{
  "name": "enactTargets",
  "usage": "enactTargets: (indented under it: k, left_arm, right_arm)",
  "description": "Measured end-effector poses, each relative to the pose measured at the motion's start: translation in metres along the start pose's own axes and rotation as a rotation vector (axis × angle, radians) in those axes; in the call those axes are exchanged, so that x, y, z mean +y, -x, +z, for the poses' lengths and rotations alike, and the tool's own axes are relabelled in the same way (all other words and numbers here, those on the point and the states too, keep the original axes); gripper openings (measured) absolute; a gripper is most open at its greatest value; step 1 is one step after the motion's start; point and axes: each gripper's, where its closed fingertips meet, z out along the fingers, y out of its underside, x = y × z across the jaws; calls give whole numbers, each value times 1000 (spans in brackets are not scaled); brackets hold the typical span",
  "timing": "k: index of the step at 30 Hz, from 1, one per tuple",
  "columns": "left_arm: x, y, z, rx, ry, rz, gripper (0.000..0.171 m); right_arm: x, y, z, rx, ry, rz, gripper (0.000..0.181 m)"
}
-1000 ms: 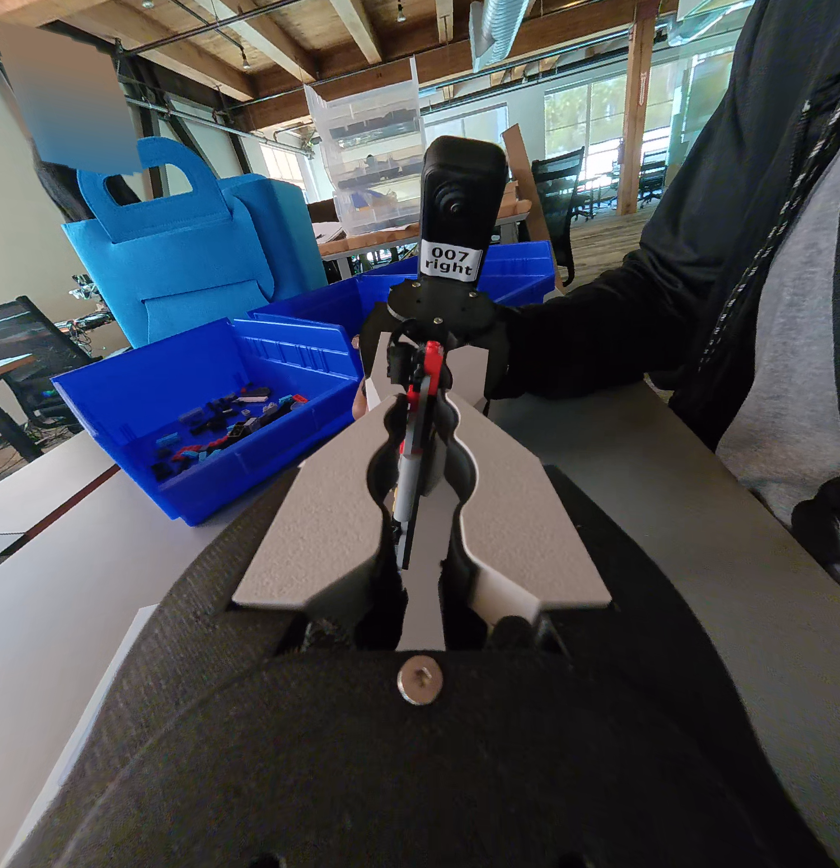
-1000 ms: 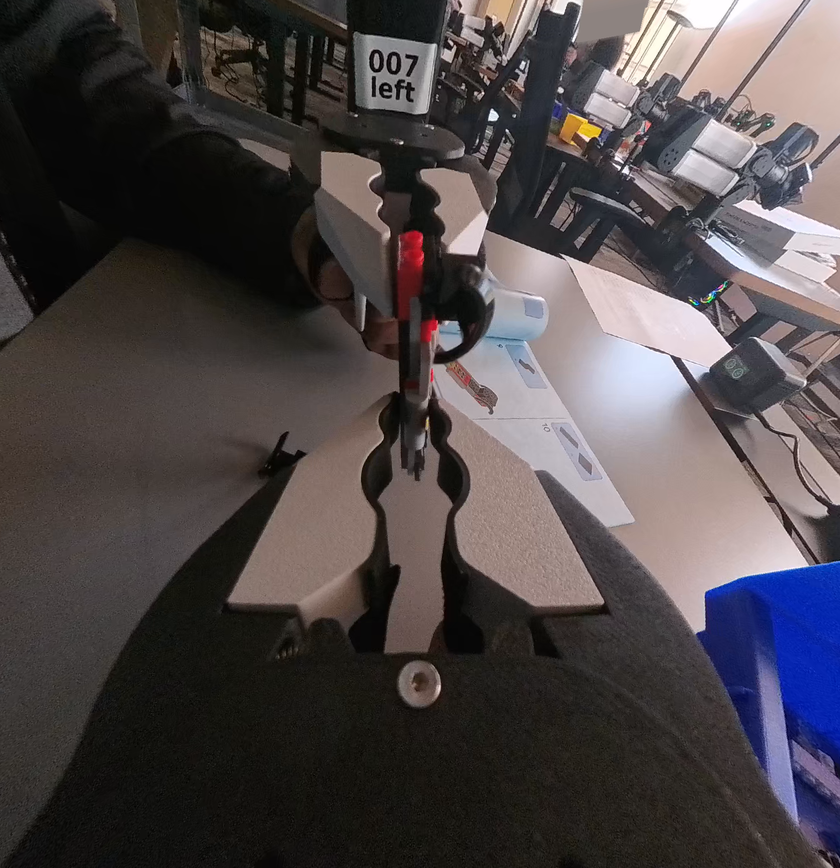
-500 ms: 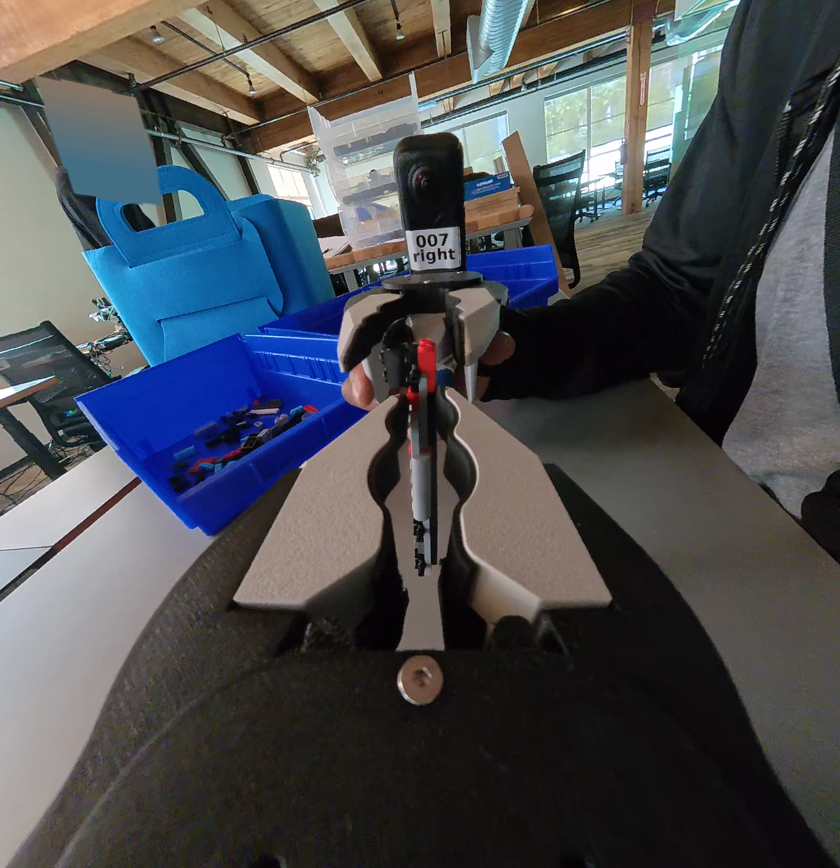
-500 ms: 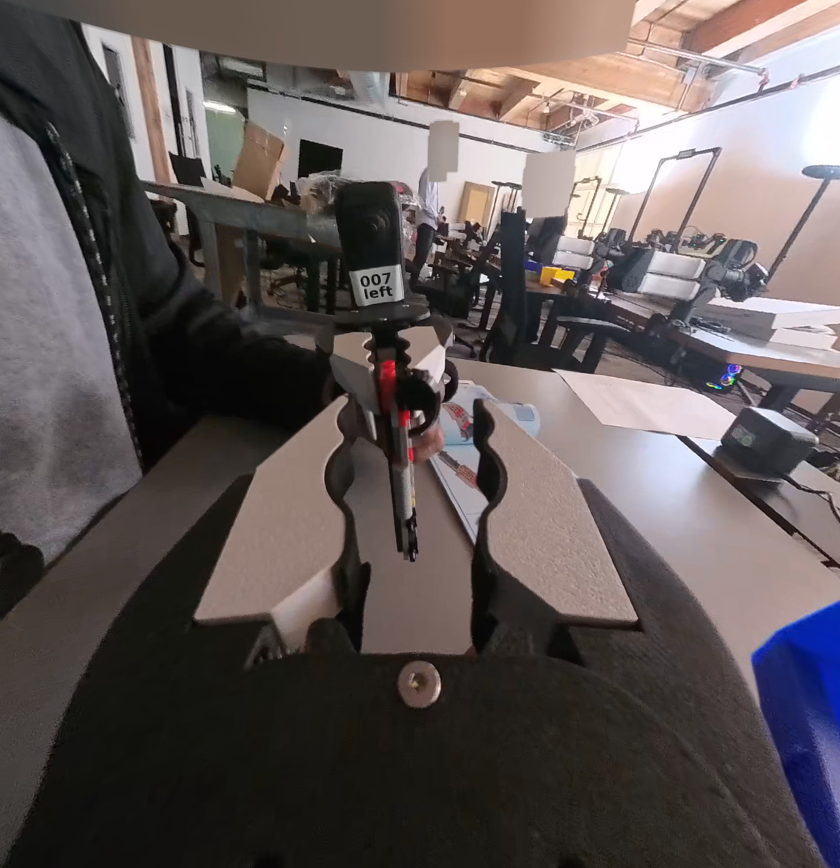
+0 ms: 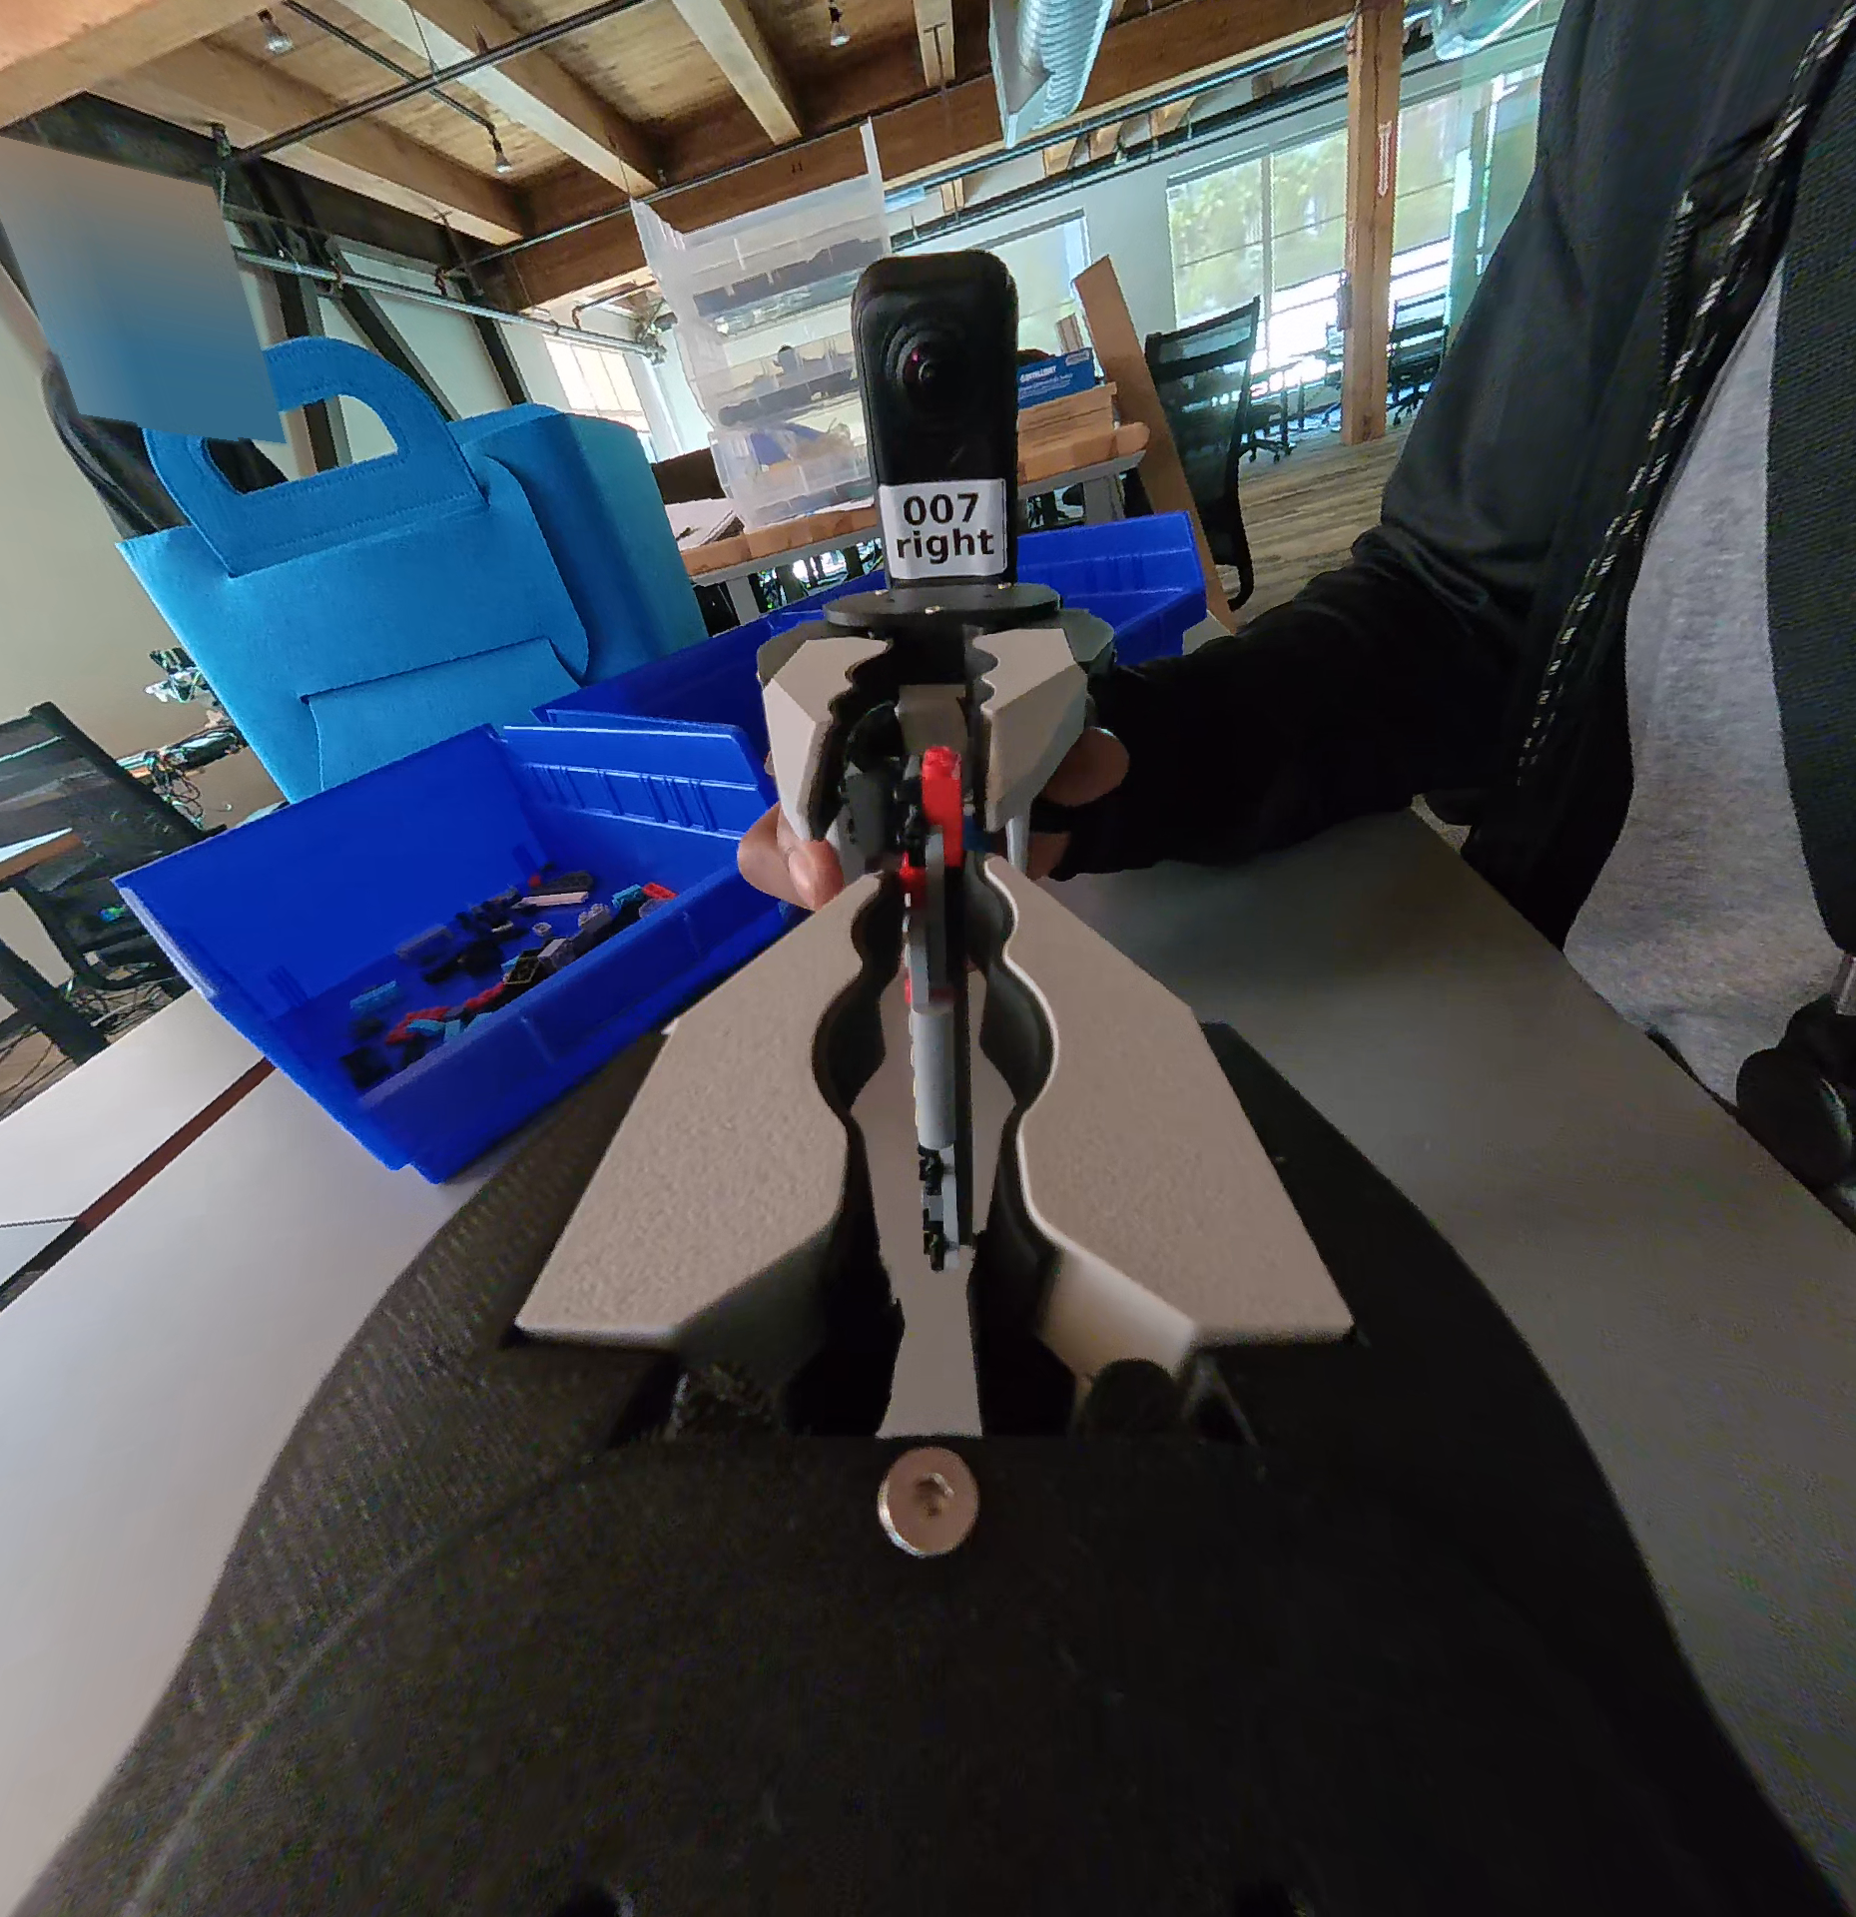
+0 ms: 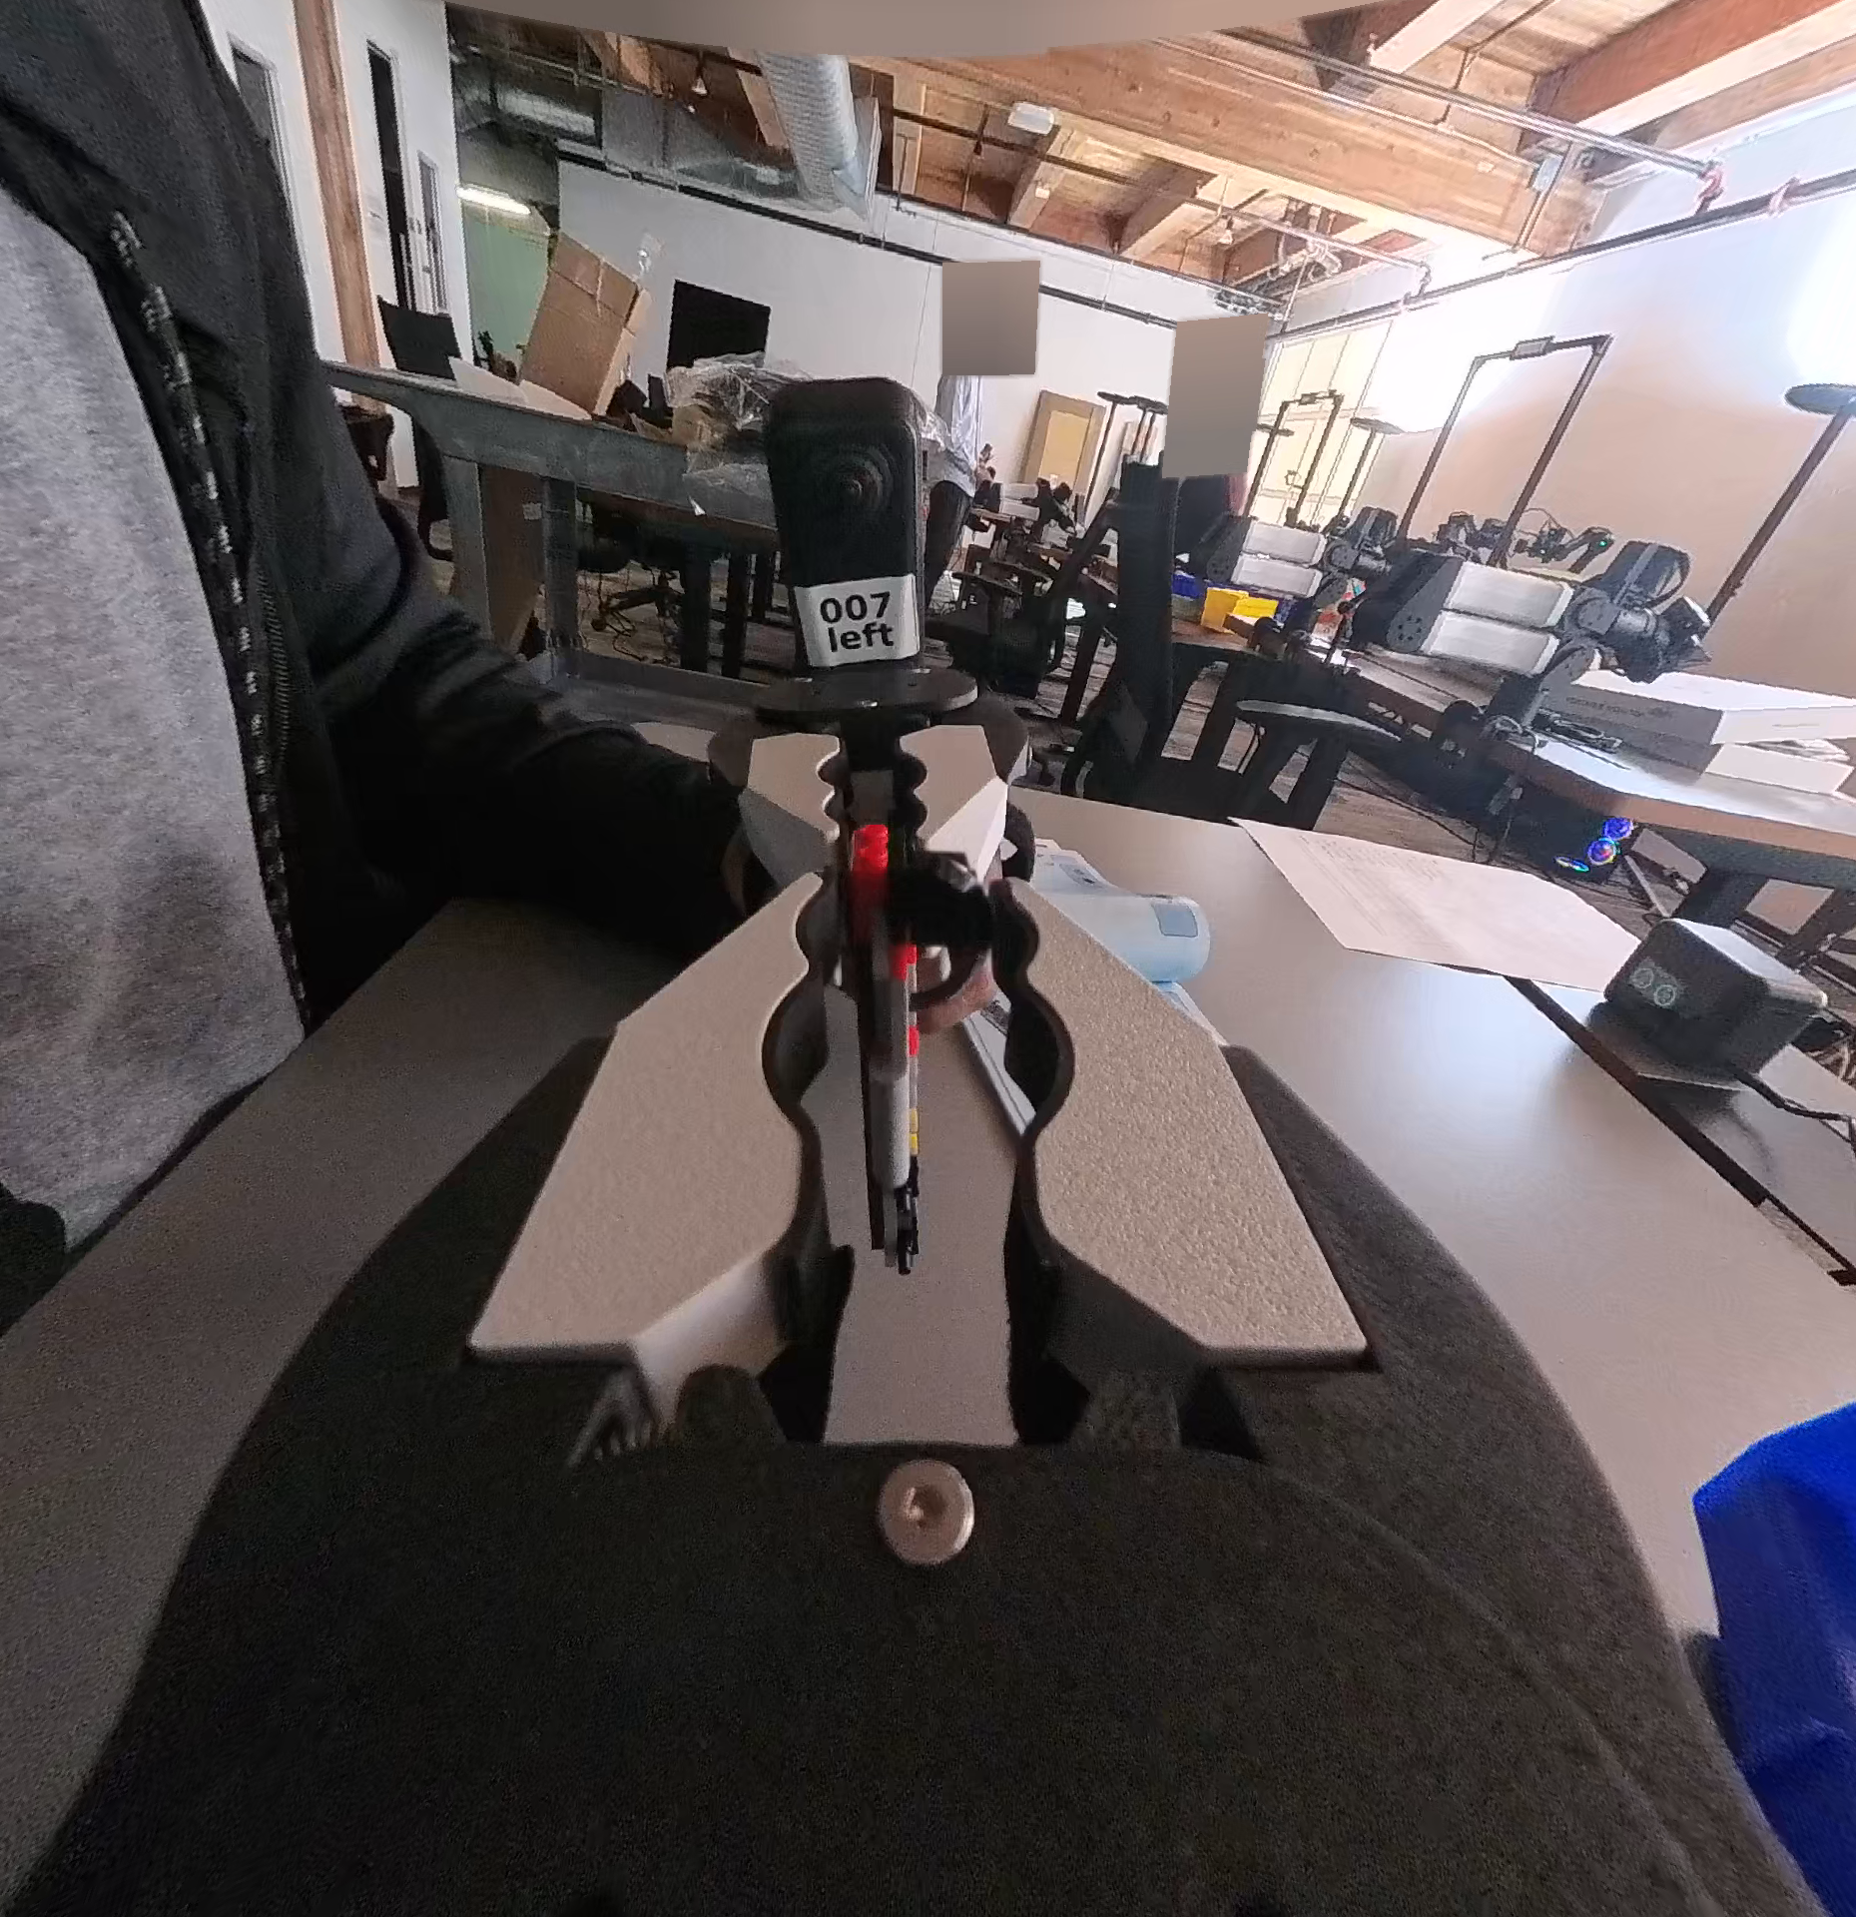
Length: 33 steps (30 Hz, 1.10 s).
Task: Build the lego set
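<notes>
Both grippers face each other above the table (image 5: 1421, 1037). Your left gripper (image 5: 939, 913) clamps the slim lego assembly (image 5: 939, 1048); your right gripper (image 6: 913, 923) stands apart around its far end, not touching it. Loose pieces (image 5: 488, 965) lie in the blue bin (image 5: 311, 892).

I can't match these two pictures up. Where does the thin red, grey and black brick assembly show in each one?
Left wrist view: the thin red, grey and black brick assembly stands at centre, gripped between this view's grey fingers.
Right wrist view: centre again, hanging in the wider gap between this view's fingers.
Shared landmark: the grey tabletop lies beneath it in both.
</notes>
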Motion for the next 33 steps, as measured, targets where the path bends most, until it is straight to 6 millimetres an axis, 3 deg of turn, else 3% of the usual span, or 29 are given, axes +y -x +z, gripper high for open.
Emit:
enactTargets:
  k: [10,20,33]
  left_arm:
    - [4,2,1,8,36,-54,11]
    - [2,-9,4,88,48,-81,11]
    - [1,-11,9,117,94,-144,11]
  right_arm:
    - [1,-3,0,24,-3,-18,25]
    - [1,8,-2,-82,-10,64,26]
    - [1,10,-6,-108,17,41,25]
